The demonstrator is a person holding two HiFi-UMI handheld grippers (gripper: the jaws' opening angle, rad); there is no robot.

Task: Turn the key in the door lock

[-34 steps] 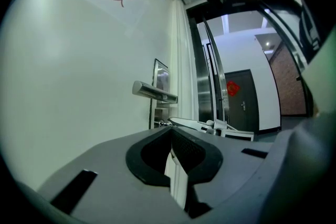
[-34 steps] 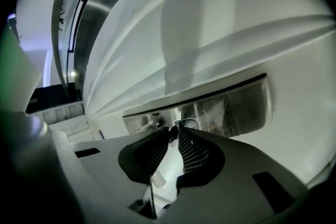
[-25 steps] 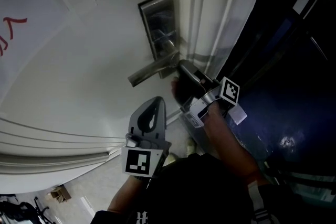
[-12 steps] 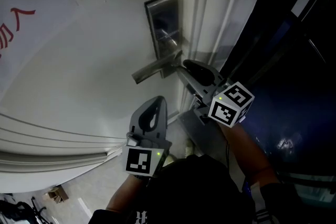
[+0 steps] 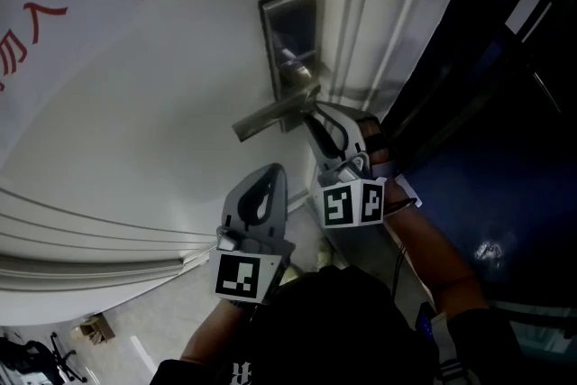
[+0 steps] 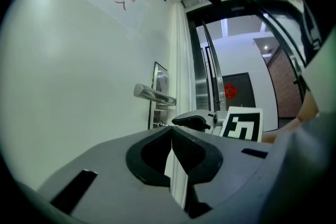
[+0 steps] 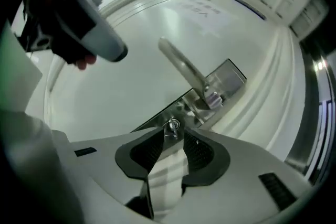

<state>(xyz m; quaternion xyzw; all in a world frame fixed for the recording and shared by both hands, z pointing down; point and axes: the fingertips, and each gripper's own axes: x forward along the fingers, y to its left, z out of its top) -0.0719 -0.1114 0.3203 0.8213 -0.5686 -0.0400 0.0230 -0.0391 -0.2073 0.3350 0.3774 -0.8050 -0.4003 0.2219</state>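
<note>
Right hand-held gripper (image 7: 172,132): jaws narrow, pinching key (image 7: 171,126) seated in door lock (image 7: 228,81), below lever handle (image 7: 181,66). Left hand-held gripper (image 6: 170,131): jaws together, empty, beside door (image 5: 162,104). Since earlier frames: right hand-held gripper rolled on key; left unmoved.

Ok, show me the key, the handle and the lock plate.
key (image 7: 171,124), right gripper view, its head.
handle (image 5: 270,114), head view, mid lever.
lock plate (image 5: 287,27), head view, upper face.
</note>
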